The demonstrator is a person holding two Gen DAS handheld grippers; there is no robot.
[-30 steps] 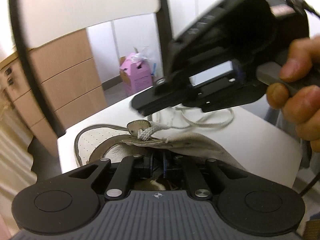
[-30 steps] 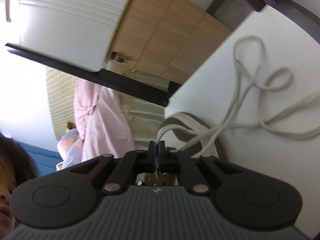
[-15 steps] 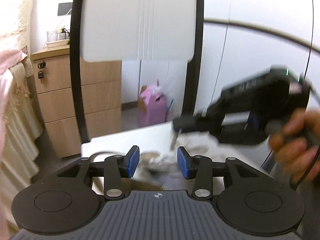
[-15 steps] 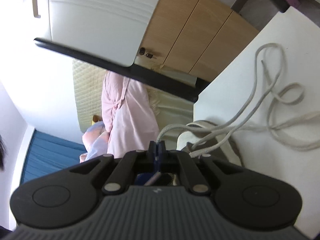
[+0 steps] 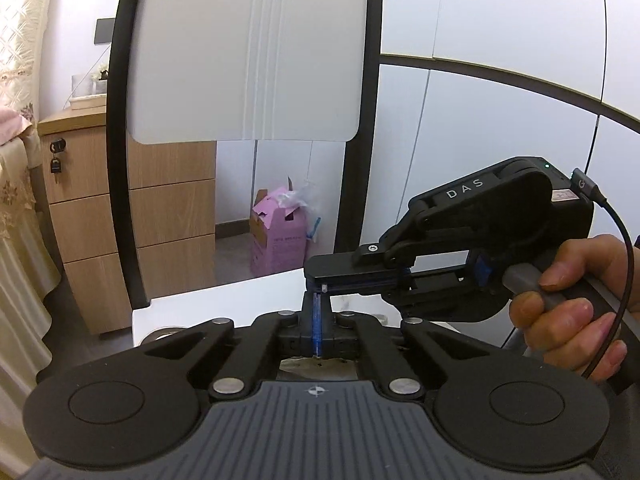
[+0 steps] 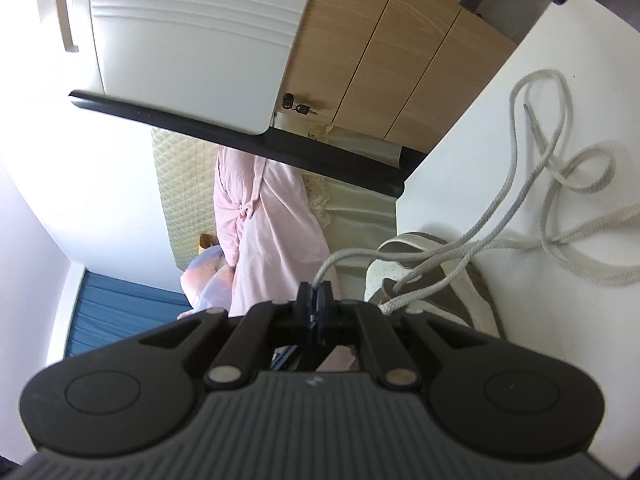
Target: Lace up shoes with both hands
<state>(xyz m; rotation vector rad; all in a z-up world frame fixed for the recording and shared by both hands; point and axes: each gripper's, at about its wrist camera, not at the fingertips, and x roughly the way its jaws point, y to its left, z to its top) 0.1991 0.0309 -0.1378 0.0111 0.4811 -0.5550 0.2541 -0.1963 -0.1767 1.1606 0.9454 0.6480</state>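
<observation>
Shoelace (image 6: 500, 208): soft, limp, light cord; best pinched near stiff tip. Right claw (image 6: 316, 294) pinching it; left claw (image 5: 317, 308) pressed together after closing, contents unseen. Shoe (image 6: 436, 276): floppy, on worktop (image 6: 520, 88).

We see bright, even daylight, overexposed white at the left of the right wrist view, edges strongly curved.
</observation>
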